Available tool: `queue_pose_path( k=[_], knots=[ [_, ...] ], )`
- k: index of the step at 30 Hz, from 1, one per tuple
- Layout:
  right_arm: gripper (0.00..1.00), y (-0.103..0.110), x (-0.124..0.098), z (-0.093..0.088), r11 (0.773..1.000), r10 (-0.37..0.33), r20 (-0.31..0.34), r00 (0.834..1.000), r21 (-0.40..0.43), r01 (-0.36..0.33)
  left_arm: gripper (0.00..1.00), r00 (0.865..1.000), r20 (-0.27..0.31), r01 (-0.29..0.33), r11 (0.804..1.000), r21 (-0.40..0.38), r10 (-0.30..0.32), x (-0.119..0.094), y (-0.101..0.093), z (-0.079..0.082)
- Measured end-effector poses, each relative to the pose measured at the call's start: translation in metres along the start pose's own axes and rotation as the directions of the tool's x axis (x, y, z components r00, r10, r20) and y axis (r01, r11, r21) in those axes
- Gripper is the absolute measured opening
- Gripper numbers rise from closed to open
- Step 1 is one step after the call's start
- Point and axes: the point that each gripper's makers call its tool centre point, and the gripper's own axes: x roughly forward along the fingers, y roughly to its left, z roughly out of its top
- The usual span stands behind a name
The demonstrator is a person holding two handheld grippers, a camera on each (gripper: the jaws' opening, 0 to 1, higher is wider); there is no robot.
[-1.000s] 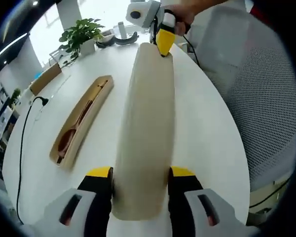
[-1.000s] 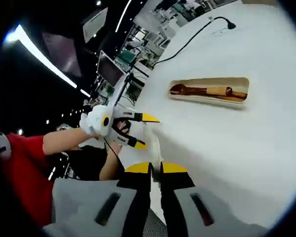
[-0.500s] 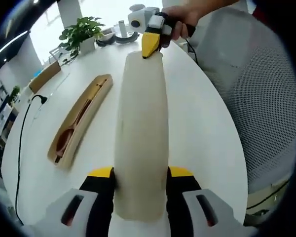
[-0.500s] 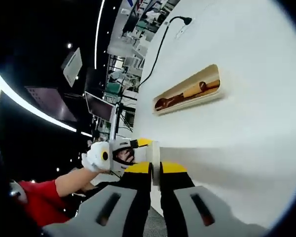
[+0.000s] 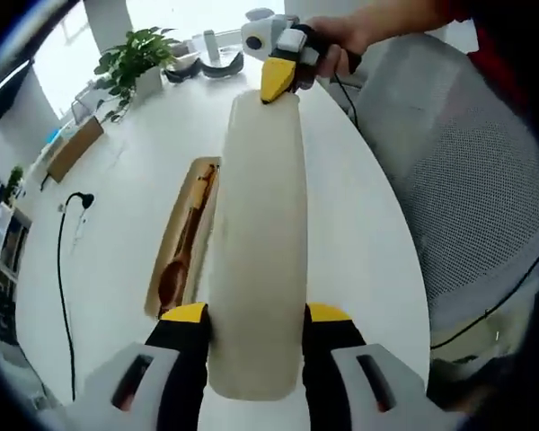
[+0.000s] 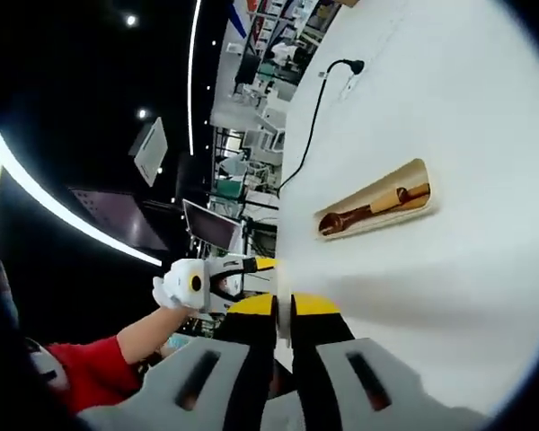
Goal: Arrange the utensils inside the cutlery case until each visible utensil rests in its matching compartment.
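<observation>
Lid [image 5: 256, 251] of the cutlery case is what you hold between both grippers: a long, pale cream shell, rounded across its back, matte and smooth. Your left gripper [image 5: 254, 337] clamps its near end across the width at the bottom of the left gripper view, and your right gripper [image 5: 279, 81] pinches the far end at the top of that frame. In the right gripper view, your right gripper's [image 6: 284, 316] yellow-tipped jaws stand closed on the lid's thin edge at lower centre.

The lid looks stiff, light and rather slippery, probably plastic or finished wood, so I judge that a hold at each end suits it best; a pinch on the curved back would likely slide.

The case tray [image 5: 181, 242] lies flat on the white bench [image 5: 108, 215], just left of the lid in the left gripper view and at right of centre in the right gripper view. It is a narrow tan trough with rounded ends, holding a dark wooden spoon [image 6: 370, 205] lengthwise. Whether other utensils lie beneath the spoon, you cannot tell.

A black cable [image 5: 65, 260] runs along the bench at the left.
</observation>
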Motion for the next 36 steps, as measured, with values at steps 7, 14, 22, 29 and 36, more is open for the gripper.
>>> queue_pose_path(
  k=[7, 14, 22, 29, 36],
  knots=[
    [0.08, -0.022, -0.008, 0.018, 0.98, -0.19, 0.051, 0.98, -0.052, 0.192, 0.41, 0.999, -0.024, 0.03, 0.999, 0.023, -0.03, 0.006, 0.012, 0.015],
    [0.1, -0.034, -0.007, 0.043, 0.917, -0.373, -0.005, 0.928, -0.155, 0.368, 0.41, 0.99, -0.133, 0.052, 0.998, 0.045, -0.046, 0.02, 0.038, 0.016],
    [0.14, -0.041, -0.001, 0.08, 0.816, -0.52, -0.016, 0.854, -0.303, 0.492, 0.41, 0.987, -0.158, 0.033, 0.998, 0.052, -0.024, 0.02, 0.073, 0.024],
    [0.12, -0.059, 0.003, 0.093, 0.846, -0.518, -0.048, 0.854, -0.178, 0.503, 0.41, 0.977, -0.206, 0.065, 0.997, 0.035, -0.057, 0.039, 0.082, 0.013],
    [0.1, -0.068, 0.0, 0.096, 0.867, -0.491, -0.042, 0.87, -0.115, 0.484, 0.41, 0.973, -0.218, 0.087, 0.996, 0.038, -0.076, 0.054, 0.085, 0.013]
  ],
)
